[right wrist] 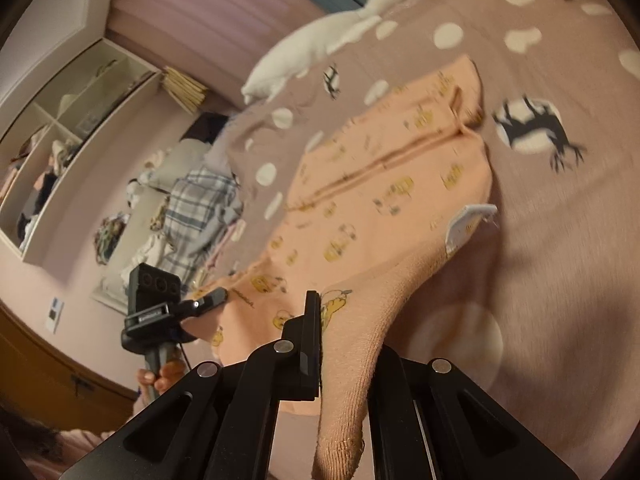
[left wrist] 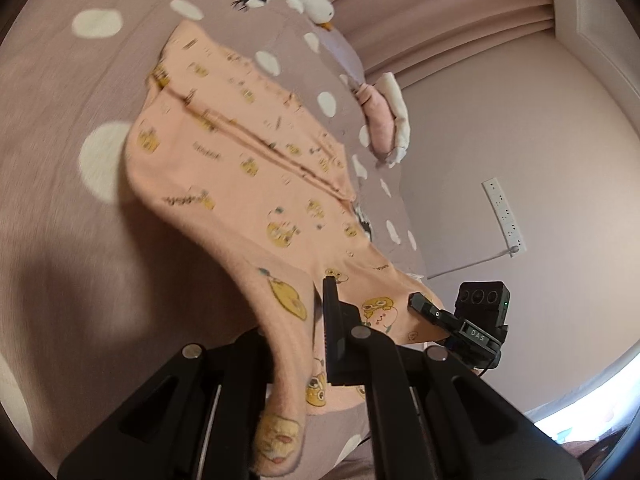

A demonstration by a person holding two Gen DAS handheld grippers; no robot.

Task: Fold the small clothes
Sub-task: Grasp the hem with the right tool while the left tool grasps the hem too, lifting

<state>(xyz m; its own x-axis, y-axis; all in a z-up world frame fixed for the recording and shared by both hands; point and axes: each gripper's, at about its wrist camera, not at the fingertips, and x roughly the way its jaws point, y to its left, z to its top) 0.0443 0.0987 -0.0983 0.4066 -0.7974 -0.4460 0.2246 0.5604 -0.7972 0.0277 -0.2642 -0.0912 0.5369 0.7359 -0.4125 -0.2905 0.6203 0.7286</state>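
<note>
The left gripper (left wrist: pixel 316 344) is clamped on one leg of the peach baby suit (left wrist: pixel 240 184); the right gripper (right wrist: pixel 344 356) is clamped on the other. The suit's body lies mid-bed on the dotted bedspread (left wrist: pixel 60 160), soft, light and floppy; corners likely grip best. A toy goose (right wrist: pixel 320 36) sits near the far edge, clear.

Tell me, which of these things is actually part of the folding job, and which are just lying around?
In the job: peach baby sleepsuit, left gripper and right gripper, each clamped on a leg.

Lying about: white goose toy, plaid clothing, pink rolled cloth, power strip.
</note>
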